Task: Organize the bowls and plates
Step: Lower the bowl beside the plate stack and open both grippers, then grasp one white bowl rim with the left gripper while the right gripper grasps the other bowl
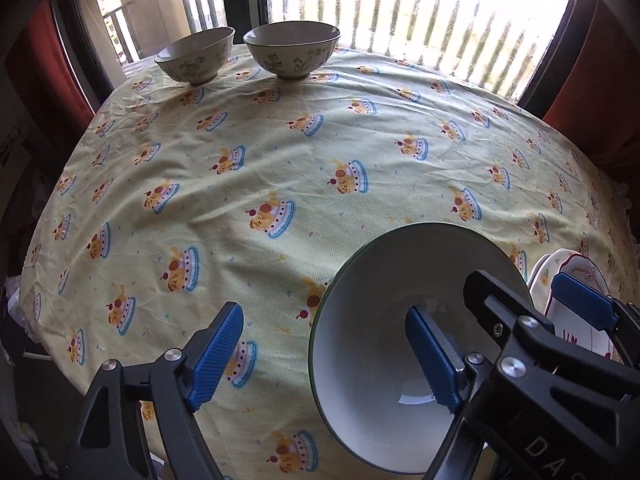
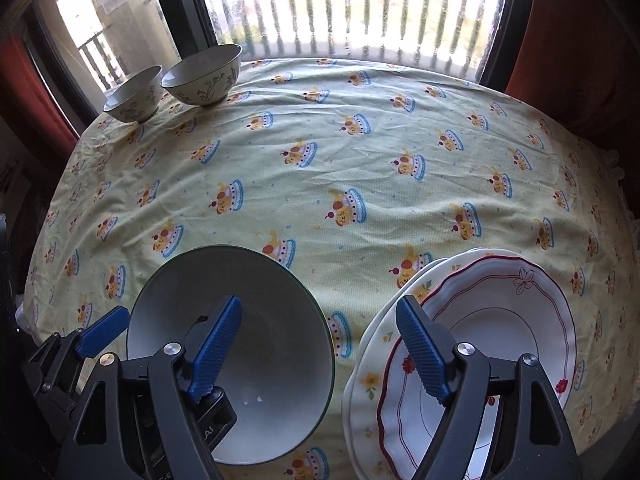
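Observation:
A large white bowl with a dark green rim stands near the table's front edge. My left gripper is open and straddles its left rim, with one blue pad inside the bowl and the other outside. To the bowl's right lies a stack of plates; the top one has a red scalloped rim. My right gripper is open, spanning from the bowl's inside to the stack's left edge and pressing on nothing. Two small floral bowls stand upright at the far left.
A yellow tablecloth printed with cakes covers the round table. Behind it is a window with railings, and red curtains hang at both sides. The two grippers stand close together over the big bowl.

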{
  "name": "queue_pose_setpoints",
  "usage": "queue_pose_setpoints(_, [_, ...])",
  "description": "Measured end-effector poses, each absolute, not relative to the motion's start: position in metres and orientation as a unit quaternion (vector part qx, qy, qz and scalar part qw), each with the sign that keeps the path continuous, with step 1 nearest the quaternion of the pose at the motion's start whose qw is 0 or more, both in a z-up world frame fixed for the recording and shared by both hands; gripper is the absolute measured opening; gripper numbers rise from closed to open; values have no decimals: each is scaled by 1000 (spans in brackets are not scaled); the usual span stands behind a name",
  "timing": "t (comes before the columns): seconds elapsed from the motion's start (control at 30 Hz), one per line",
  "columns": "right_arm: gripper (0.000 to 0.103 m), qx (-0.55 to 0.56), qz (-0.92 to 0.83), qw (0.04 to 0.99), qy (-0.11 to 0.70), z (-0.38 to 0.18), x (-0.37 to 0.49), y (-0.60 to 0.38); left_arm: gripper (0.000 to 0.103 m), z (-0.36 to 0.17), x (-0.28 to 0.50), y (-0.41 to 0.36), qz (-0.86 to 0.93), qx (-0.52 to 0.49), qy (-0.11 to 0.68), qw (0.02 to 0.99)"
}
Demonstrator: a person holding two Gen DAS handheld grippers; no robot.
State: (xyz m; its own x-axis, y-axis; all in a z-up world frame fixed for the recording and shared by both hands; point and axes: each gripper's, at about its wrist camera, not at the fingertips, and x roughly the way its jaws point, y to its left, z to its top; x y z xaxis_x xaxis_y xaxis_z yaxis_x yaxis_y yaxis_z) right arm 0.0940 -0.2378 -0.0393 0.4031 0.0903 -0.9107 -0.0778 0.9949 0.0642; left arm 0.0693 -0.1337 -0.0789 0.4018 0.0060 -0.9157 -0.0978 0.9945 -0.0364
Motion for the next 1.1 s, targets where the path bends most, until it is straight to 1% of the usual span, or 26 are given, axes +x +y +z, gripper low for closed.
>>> queue_pose_setpoints(0.13, [82, 12, 48, 839, 541, -37, 94, -233, 90, -76, 72, -127, 25, -40, 551, 833])
queue_pose_setpoints(0.5, [82, 30, 16, 844, 536, -24, 111, -193, 90, -58, 101, -87, -14, -10, 540, 842])
queue_pose_setpoints(0.9, [82, 46, -36, 855, 515, -5, 159, -125, 89, -40, 164, -24, -60, 30, 513, 856])
queue_pose_setpoints(1.1, [82, 54, -57, 860, 504, -2, 189, -97, 89, -39, 200, 2, -69, 33, 503, 861])
